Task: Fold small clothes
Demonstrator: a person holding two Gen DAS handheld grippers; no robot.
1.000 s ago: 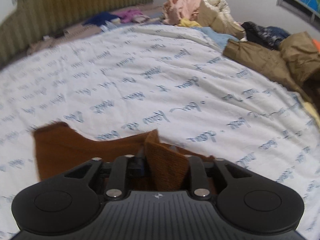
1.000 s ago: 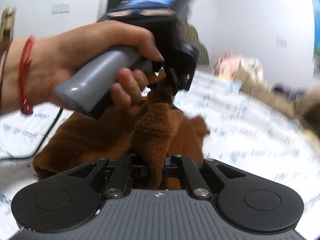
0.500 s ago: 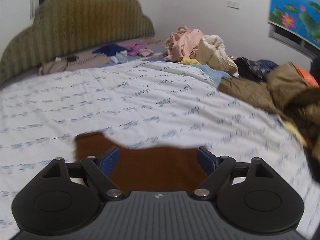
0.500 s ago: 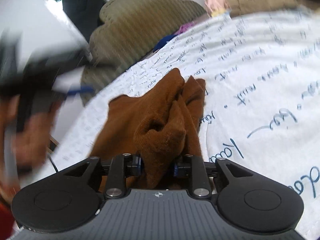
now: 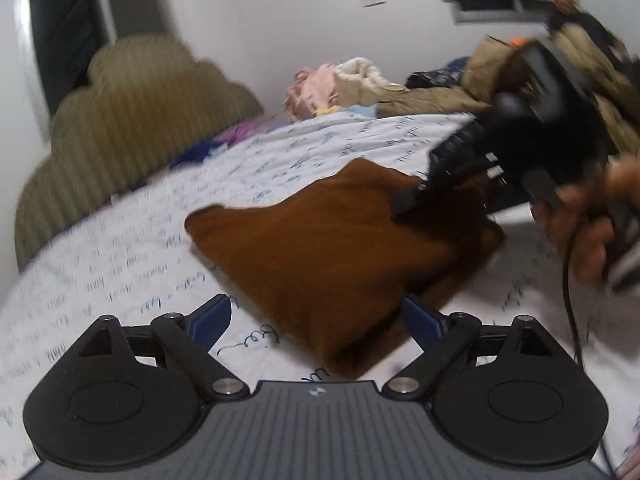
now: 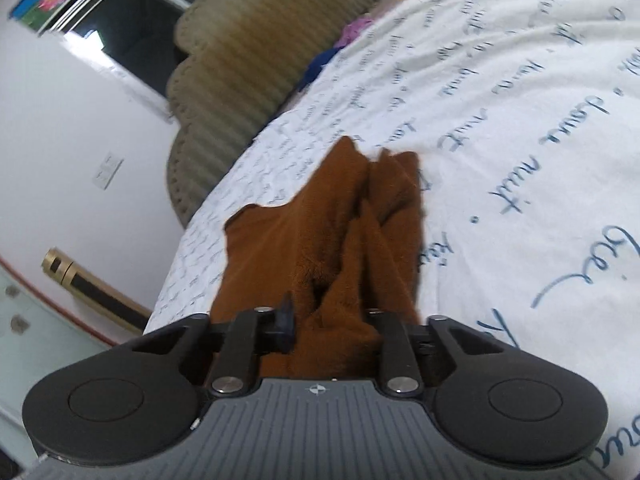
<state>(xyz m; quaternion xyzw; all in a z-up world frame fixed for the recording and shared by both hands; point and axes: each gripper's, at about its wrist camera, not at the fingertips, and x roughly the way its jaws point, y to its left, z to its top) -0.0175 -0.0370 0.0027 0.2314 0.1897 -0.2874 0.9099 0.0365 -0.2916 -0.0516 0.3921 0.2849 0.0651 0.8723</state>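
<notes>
My left gripper (image 5: 316, 318) is sitting low over the bed (image 5: 120, 264), and its jaws are opening wide. The near corner of the brown cloth (image 5: 332, 248) is lying between its blue pads (image 5: 210, 316), but the pads are not pressing on it. The cloth is resting flat on the white sheet with blue writing, already doubled over into a thick shape.

My right gripper (image 6: 332, 320) is closing its jaws on a bunched fold of the same brown cloth (image 6: 332, 240), so that end is being pinched.

To do this step well, I think I should be pulling the pinched end gently so the fold is lying smooth, and lining its edges up over the layer below. My left gripper should be staying clear so it is not dragging the corner out of shape.

The left view is showing my right hand (image 5: 588, 232) and its tool reaching onto the far side of the cloth, plus the heap of clothes (image 5: 400, 84) at the back. The right view is not showing those. It is showing the wrinkles in the pinched part up close, and the green headboard (image 6: 248, 64).
</notes>
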